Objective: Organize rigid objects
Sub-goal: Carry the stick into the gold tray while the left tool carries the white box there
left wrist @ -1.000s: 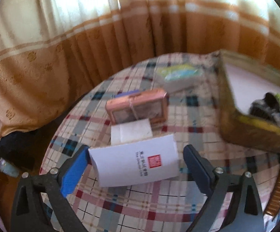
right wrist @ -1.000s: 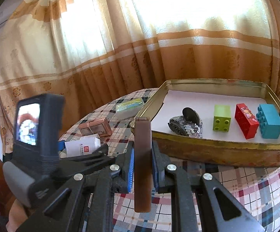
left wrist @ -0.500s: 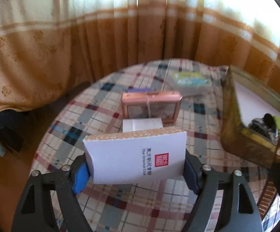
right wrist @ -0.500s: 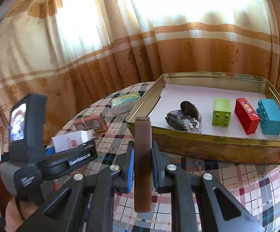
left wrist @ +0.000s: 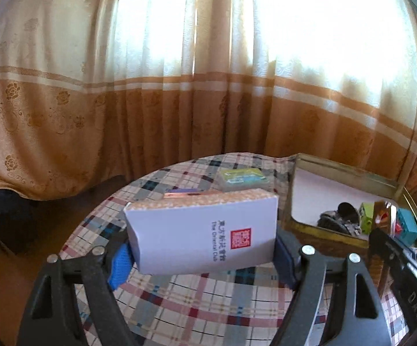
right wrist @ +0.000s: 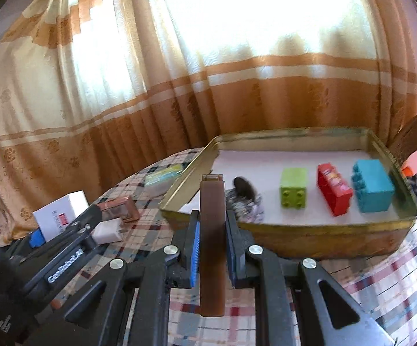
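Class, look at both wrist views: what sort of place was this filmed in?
Most likely a room in a home: long cream and orange floral curtains over a bright window, and a round table under a plaid tablecloth bearing a gold metal tray.

Blocks point(right wrist: 335, 190) in tray point(right wrist: 318, 238), on table point(right wrist: 381, 285)

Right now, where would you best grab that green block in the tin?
Probably by its left and right faces, coming down from above: the green block has studs facing forward, the tin has a wall barring a level approach, and gaps either side leave room.
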`<state>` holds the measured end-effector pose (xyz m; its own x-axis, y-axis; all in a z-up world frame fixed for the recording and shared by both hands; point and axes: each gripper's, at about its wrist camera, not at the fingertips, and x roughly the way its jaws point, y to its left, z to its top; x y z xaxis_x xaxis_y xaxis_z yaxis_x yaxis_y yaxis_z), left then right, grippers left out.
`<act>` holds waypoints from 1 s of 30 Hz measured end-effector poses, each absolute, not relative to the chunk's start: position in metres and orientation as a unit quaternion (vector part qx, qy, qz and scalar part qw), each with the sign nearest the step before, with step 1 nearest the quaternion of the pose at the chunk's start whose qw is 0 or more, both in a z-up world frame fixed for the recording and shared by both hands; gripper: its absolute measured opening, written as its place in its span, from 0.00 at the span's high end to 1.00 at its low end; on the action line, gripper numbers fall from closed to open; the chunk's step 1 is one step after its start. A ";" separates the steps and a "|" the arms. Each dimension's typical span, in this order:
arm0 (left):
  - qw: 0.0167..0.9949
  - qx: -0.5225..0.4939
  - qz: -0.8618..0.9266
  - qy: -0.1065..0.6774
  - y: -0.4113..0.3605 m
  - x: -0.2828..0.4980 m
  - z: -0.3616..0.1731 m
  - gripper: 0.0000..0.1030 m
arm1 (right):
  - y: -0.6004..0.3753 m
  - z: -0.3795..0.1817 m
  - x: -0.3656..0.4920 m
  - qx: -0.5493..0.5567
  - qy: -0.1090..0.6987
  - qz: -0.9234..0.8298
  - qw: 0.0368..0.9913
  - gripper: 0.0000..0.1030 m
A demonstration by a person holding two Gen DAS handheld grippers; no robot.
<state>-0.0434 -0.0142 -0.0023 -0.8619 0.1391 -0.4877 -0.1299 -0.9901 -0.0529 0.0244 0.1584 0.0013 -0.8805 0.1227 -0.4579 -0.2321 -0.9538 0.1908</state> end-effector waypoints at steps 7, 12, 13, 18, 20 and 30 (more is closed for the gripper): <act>0.085 -0.235 0.968 -0.005 0.001 -0.037 0.000 0.22 | 0.174 0.008 0.032 -0.202 0.105 0.967 0.115 0.83; 0.103 -0.226 0.969 0.006 0.024 -0.036 -0.001 0.22 | 0.191 0.014 0.037 -0.180 0.064 0.969 0.154 0.83; 0.108 -0.227 0.968 0.011 0.031 -0.037 -0.001 0.22 | 0.195 0.015 0.038 -0.177 0.056 0.968 0.167 0.83; 0.119 -0.222 0.968 0.023 0.053 -0.035 -0.001 0.22 | 0.220 0.017 0.041 -0.173 0.068 0.965 0.188 0.83; 0.124 -0.220 0.967 0.026 0.060 -0.035 0.000 0.22 | 0.229 0.017 0.041 -0.176 0.082 0.961 0.196 0.83; 0.156 -0.209 0.965 0.038 0.103 -0.031 0.003 0.22 | 0.254 0.023 0.047 -0.160 0.036 0.958 0.235 0.83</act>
